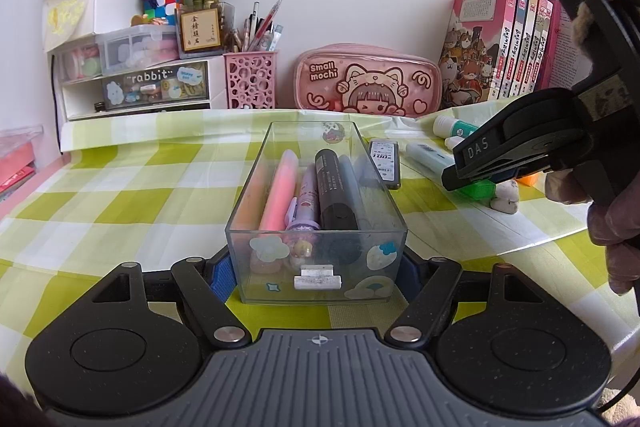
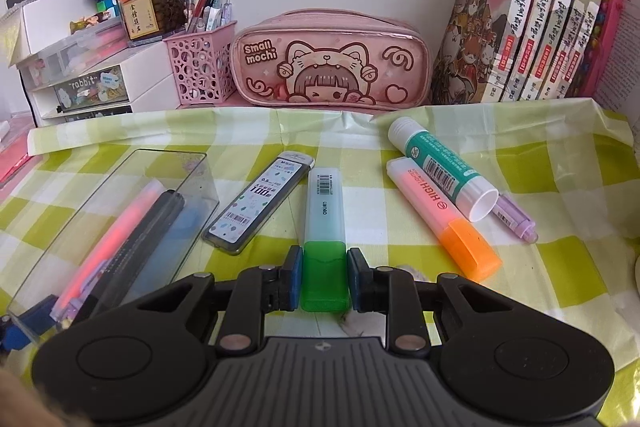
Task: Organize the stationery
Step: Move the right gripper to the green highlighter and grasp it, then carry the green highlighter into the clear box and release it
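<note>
A clear plastic box [image 1: 384,211] with cartoon stickers stands on the checked cloth and holds a pink highlighter [image 1: 278,193], a lilac pen, a black marker [image 1: 334,191] and a blue one. My left gripper [image 1: 316,273] is shut on the box's near end, its blue pads against both side walls. My right gripper [image 2: 323,277] is shut on the green cap of a pale green highlighter [image 2: 323,203] that lies on the cloth, right of the box [image 2: 120,195]. The right gripper also shows in the left wrist view [image 1: 468,183].
On the cloth right of the box lie a pencil-lead case [image 2: 260,201], an orange highlighter [image 2: 440,213], a glue stick [image 2: 440,167] and a lilac pen [image 2: 516,221]. At the back stand a pink pencil pouch [image 2: 332,61], a pink pen cup [image 2: 202,67], drawers [image 1: 136,87] and books [image 2: 532,23].
</note>
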Action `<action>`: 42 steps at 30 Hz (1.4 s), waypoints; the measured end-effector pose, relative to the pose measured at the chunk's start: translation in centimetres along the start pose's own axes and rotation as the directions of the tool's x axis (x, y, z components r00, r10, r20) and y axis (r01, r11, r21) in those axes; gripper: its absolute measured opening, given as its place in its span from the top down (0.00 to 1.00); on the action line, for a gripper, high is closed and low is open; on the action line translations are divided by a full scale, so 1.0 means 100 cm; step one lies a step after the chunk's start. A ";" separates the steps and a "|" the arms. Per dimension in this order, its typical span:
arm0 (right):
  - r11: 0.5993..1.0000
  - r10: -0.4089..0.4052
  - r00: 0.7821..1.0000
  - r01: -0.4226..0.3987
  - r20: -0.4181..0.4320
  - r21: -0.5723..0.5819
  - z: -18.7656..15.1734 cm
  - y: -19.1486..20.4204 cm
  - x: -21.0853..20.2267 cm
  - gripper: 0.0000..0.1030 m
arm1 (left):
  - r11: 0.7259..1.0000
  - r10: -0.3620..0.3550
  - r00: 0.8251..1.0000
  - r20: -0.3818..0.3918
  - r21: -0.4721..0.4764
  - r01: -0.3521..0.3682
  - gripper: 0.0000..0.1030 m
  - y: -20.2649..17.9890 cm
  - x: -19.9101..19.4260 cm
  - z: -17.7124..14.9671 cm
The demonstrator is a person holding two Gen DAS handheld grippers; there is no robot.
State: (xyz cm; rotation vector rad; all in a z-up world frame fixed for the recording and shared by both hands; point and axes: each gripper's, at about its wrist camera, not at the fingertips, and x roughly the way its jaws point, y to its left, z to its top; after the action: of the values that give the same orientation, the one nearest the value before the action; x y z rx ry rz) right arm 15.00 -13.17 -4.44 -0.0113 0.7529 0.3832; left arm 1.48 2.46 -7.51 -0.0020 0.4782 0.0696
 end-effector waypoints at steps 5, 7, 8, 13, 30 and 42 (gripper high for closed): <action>0.999 0.052 0.998 -0.051 -0.023 0.018 -0.009 -0.003 -0.024 0.45 | 1.000 0.000 1.000 0.000 0.000 0.000 0.28 0.000 0.000 0.000; 0.998 0.069 0.997 -0.069 -0.035 -0.002 -0.015 -0.001 -0.032 0.45 | 1.000 0.000 1.000 0.000 0.000 0.000 0.28 0.000 0.000 0.000; 0.997 0.077 0.996 -0.077 -0.042 -0.009 -0.018 -0.001 -0.034 0.45 | 1.000 0.000 1.000 0.000 0.000 0.000 0.28 0.000 0.000 0.000; 0.991 0.104 0.989 -0.112 -0.105 -0.078 -0.027 0.011 -0.037 0.45 | 1.000 0.000 1.000 0.000 0.000 0.000 0.28 0.000 0.000 0.000; 0.995 0.073 0.995 -0.077 -0.062 -0.068 -0.012 0.020 -0.013 0.46 | 1.000 0.000 1.000 0.000 0.000 0.000 0.28 0.000 0.000 0.000; 0.987 0.145 0.989 -0.142 -0.040 0.070 -0.003 0.012 -0.019 0.52 | 1.000 0.000 1.000 0.000 0.000 0.000 0.28 0.000 0.000 0.000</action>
State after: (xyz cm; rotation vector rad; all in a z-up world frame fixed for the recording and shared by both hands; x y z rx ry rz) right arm 13.13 -12.76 -3.28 0.0985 0.8130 0.4961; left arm 1.47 2.46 -7.52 -0.0018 0.4779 0.0695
